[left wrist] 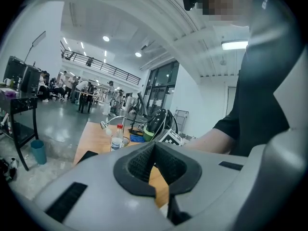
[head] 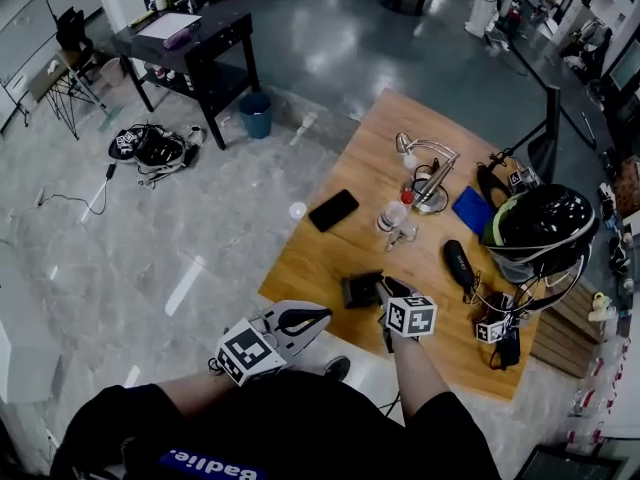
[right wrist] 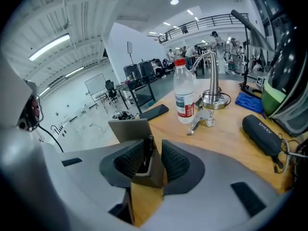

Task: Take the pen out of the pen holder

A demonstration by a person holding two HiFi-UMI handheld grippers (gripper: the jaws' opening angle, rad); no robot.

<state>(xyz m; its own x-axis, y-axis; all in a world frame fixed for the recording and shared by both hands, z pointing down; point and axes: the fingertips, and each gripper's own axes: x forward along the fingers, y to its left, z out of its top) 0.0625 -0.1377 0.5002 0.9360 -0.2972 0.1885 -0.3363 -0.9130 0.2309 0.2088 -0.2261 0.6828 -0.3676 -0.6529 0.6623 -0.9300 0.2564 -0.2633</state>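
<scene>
- Wooden table [head: 330, 258] on a grey polished floor, carrying a phone [head: 333, 210], a water bottle [head: 393, 216], a desk lamp [head: 432, 168] and a black helmet [head: 540, 226]
- Grey pen holder [head: 360, 288] stands near the table's front edge, with its taller back panel on the side away from the person
- A dark pen [right wrist: 147, 150] stands upright in the holder's low front compartment
- The right gripper [head: 388, 290] reaches in from the holder's right side, with a bare forearm stretched forward over the table edge behind it
- In the right gripper view its jaws are drawn in narrow on the front compartment, one pad against each side wall; the pen rises in the gap between them, and no pad touches it
- The left gripper [head: 318, 318] is held just off the table's near corner, above the floor, and points towards the holder
- Its jaws are closed tip to tip with nothing between them, well short of the holder
</scene>
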